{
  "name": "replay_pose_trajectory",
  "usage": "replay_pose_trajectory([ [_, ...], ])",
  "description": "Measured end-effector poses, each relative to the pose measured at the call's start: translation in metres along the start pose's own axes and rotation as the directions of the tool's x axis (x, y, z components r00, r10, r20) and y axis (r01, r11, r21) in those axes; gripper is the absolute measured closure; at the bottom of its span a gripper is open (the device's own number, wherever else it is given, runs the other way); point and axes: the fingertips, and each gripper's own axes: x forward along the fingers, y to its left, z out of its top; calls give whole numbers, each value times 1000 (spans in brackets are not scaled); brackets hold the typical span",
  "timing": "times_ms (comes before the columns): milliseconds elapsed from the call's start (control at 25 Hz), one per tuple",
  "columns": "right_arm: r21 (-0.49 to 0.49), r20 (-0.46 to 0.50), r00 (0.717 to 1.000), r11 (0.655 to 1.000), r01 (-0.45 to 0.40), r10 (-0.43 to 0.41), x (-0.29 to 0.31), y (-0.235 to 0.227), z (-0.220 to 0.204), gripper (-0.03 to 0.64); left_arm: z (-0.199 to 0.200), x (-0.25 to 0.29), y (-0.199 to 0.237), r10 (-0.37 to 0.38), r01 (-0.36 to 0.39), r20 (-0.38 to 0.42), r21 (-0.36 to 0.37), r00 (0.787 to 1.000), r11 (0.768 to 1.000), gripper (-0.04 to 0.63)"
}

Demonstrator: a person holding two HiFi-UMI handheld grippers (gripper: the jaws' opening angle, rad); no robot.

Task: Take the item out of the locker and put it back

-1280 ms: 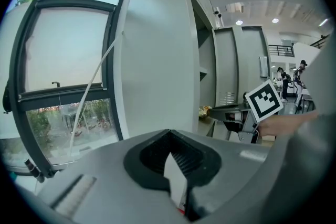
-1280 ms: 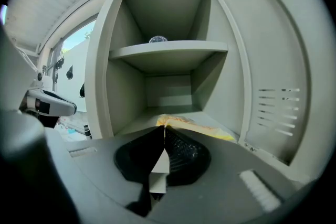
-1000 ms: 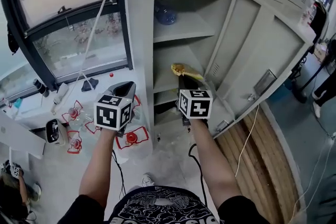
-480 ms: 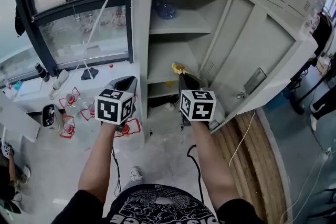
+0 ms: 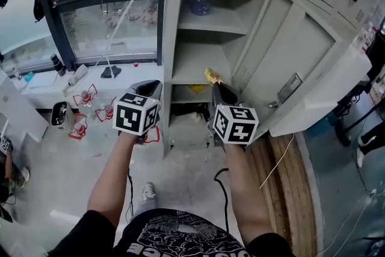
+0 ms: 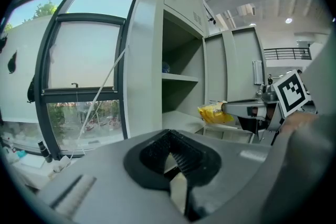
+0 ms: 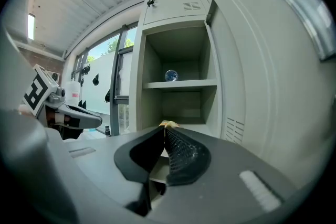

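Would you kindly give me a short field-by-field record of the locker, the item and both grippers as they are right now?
locker: grey metal, door swung open
upper shelf: a bluish round object rests on it
item: yellow packet, held in the air at the opening of the middle compartment, not resting on a shelf
right gripper: shut on the yellow packet's edge
left gripper: shut, nothing between its jaws, held to the left of the right one, in front of the locker
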Motion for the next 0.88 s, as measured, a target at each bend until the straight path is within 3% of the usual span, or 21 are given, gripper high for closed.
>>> replay_pose_trajectory([
  [880,-54,62,991,992,-113,116,-76,9,7,588,-12,-55,-57,113,-112,29,-15,993,994,594],
])
